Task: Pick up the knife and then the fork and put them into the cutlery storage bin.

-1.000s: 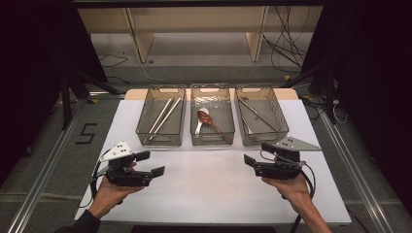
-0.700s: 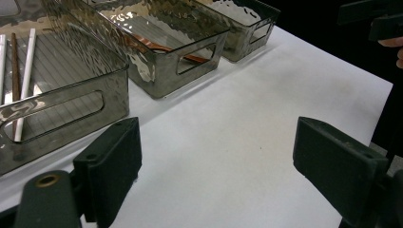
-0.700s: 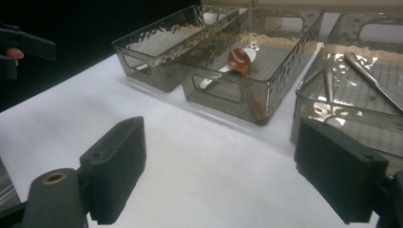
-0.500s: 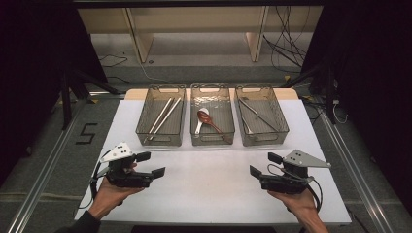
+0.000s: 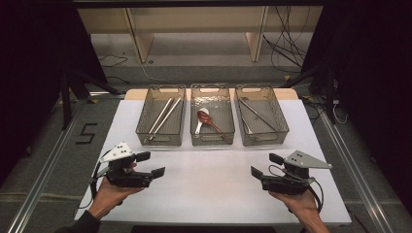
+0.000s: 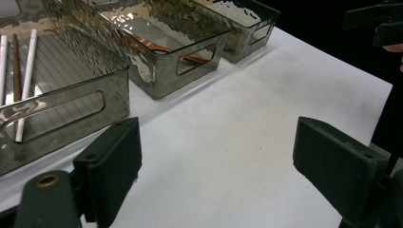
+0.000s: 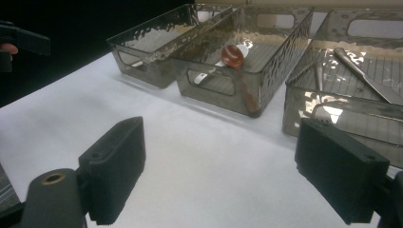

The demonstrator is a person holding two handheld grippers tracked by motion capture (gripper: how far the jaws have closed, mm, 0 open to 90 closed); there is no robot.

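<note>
Left tongs and right tongs both spread, empty, above white desk near three bins.

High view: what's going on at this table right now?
A person holds the left gripper and the right gripper over the bare front of the white table, both open and empty. Behind them stand three clear bins: chopsticks in the left bin, two spoons in the middle bin, metal utensils in the right bin. Nothing is being touched.
</note>
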